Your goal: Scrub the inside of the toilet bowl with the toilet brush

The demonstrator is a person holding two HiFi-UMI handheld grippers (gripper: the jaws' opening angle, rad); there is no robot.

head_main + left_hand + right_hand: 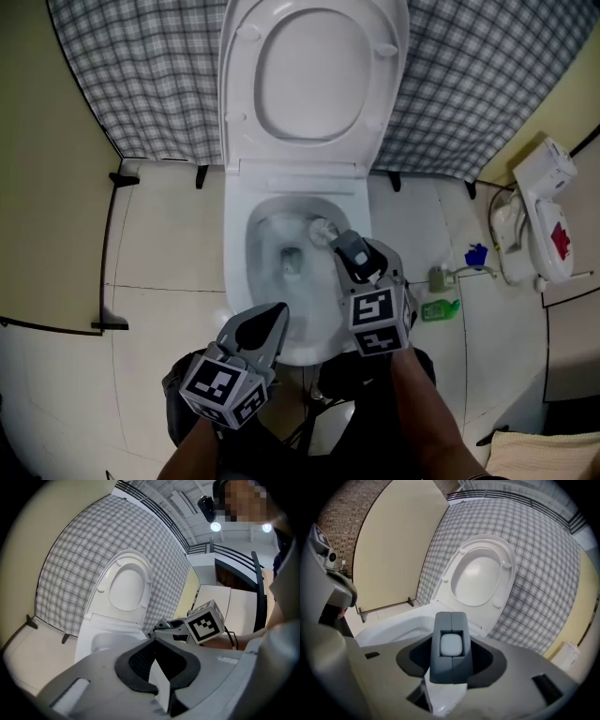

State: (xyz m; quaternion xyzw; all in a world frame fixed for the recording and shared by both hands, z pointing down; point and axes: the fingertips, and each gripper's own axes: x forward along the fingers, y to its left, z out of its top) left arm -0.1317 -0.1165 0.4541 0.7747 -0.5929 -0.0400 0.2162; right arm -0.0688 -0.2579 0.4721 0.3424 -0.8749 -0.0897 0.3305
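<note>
**Operator:** Where does everything sit from where I stand?

**Spotter:** The toilet bowl is straight ahead of you. Its lid is tipped up at the far side, so the inside is open to you. The toilet brush is already in there. Its bristle head sits low against the far right wall of the bowl, and the grey handle rises back toward you.

**Operator:** Which gripper has it?

**Spotter:** Your right gripper does. Its jaws are clamped on the top of the handle, one on each side, just above the near right rim. Your left gripper has its jaws together with nothing between them. It hovers over the near left rim, apart from the brush.

**Operator:** So which way does the brush point?

**Spotter:** Its long axis runs from your right gripper away from you, slightly left and down into the bowl. The head is farther from you than your grip, and right of the drain.

**Operator:** And the unscrubbed side?

**Spotter:** I judge that's the left wall and the near wall. To reach them you'd sweep the head left across the drain by swinging the handle from the right-hand grip. The left gripper looks close enough to the rim to be in the way.
</note>
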